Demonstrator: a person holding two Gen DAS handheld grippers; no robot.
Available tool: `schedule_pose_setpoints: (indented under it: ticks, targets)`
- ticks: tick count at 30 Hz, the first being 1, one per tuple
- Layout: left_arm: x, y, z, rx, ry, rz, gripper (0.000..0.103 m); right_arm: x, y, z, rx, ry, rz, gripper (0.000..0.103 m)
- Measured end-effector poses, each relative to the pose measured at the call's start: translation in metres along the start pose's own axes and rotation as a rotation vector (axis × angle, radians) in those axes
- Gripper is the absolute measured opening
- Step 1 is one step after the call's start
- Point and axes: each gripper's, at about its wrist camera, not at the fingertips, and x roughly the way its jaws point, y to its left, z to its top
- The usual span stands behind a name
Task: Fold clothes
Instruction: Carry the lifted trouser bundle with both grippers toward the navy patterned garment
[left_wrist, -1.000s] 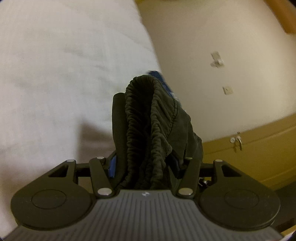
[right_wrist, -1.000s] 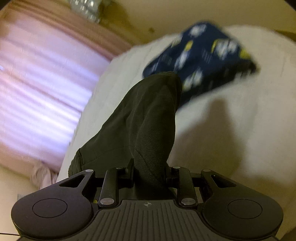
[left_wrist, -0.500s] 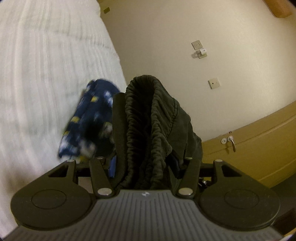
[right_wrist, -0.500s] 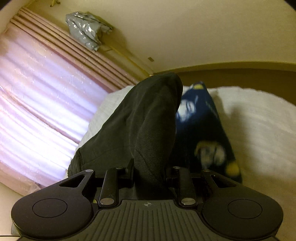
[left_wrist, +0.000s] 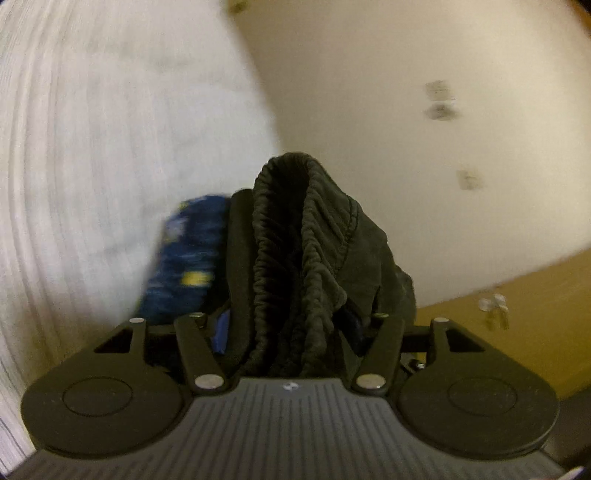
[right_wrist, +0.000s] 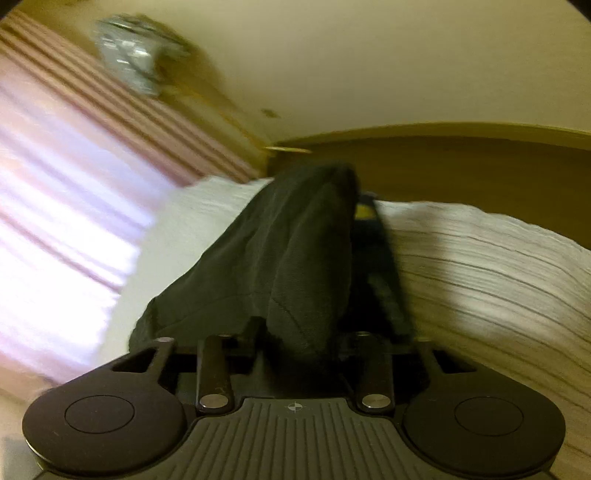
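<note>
Above the white bed, both grippers carry the dark garment; the left gripper clamps its waistband, while the right gripper has just been opening around it. Placement beside the folded blue garment remains.

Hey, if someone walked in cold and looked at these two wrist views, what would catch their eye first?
The dark garment bunched between the left gripper's jaws, elastic waistband upward, fills that view's middle. In the right wrist view it drapes over the right gripper, above the white bedding, with bright pink curtains at left.
</note>
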Motion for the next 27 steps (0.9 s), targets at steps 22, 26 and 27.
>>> schedule_pose_setpoints:
  ticks: [22,26,27]
  targets:
    - [-0.059,-0.078,-0.061,0.580,-0.209,0.237,0.011,-0.064,0.056,-0.101,-0.405,-0.309,-0.244,0.035]
    - [-0.026,-0.057,-0.060,0.617,-0.173,0.339,0.013,-0.022,0.060,-0.110,-0.493,-0.245,-0.318,0.035]
    - [-0.022,-0.051,-0.059,0.607,-0.177,0.344,0.013,-0.011,0.060,-0.113,-0.506,-0.222,-0.346,0.035]
